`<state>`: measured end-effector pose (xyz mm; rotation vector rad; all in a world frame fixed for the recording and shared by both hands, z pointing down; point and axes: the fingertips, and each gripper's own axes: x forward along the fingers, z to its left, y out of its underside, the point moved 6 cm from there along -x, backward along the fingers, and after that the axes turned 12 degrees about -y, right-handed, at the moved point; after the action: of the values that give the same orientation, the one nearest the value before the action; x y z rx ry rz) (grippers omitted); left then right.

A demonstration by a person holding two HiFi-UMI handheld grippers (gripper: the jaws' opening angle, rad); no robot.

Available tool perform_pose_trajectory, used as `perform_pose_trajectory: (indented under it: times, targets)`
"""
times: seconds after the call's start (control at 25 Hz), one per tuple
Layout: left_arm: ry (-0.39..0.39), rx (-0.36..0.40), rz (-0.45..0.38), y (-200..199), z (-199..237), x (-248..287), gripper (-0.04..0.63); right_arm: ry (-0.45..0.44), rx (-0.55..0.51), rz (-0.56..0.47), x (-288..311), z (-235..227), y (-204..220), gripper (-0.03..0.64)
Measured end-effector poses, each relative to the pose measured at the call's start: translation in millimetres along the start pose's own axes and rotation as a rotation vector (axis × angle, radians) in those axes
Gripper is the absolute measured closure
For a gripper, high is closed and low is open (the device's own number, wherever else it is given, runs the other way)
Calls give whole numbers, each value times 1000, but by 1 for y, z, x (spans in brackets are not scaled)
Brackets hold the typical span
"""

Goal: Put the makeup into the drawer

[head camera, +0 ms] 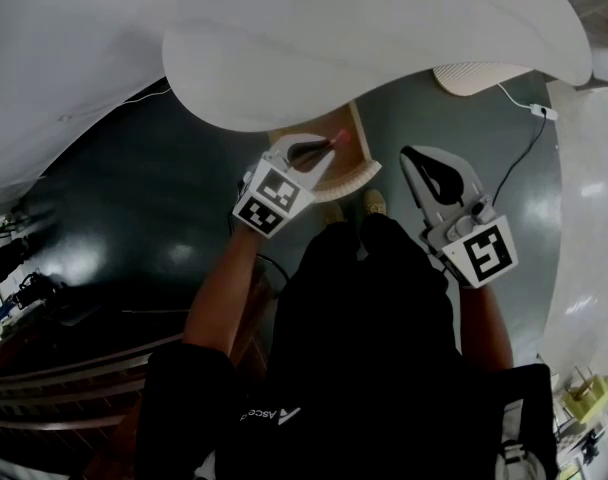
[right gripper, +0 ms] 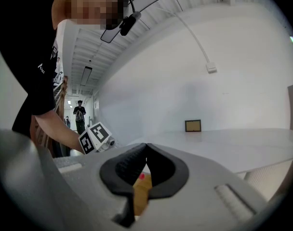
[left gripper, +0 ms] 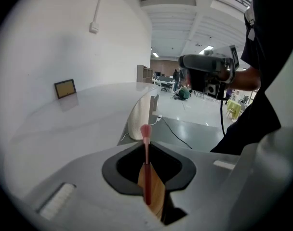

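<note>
Below the white bench (head camera: 384, 28) the wooden drawer (head camera: 361, 138) stands open, so your left hand-held gripper (head camera: 319, 150), clamped on the pink makeup brush (left gripper: 146, 170), tips toward it, while your right hand-held gripper (head camera: 419, 160) hangs shut, empty.

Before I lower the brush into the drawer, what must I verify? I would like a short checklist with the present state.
1. Grip: left gripper shut on makeup brush: ok.
2. The drawer is pulled out: ok.
3. Brush tip above the drawer, in the head view: ok.
4. The right gripper is shut, empty, off to the drawer's side: ok.
5. Free room inside the drawer: cannot tell.
</note>
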<state>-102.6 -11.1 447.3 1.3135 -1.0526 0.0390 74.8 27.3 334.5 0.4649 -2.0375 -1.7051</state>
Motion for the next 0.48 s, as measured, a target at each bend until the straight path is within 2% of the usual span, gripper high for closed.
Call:
perform_pose_trajectory:
  times: [0.24, 0.48]
  targets:
    - [58, 72, 114, 32, 4, 44, 541, 37, 22, 27, -4, -10, 15, 614]
    - [119, 143, 192, 54, -3, 88, 541, 81, 56, 63, -16, -25, 34, 614]
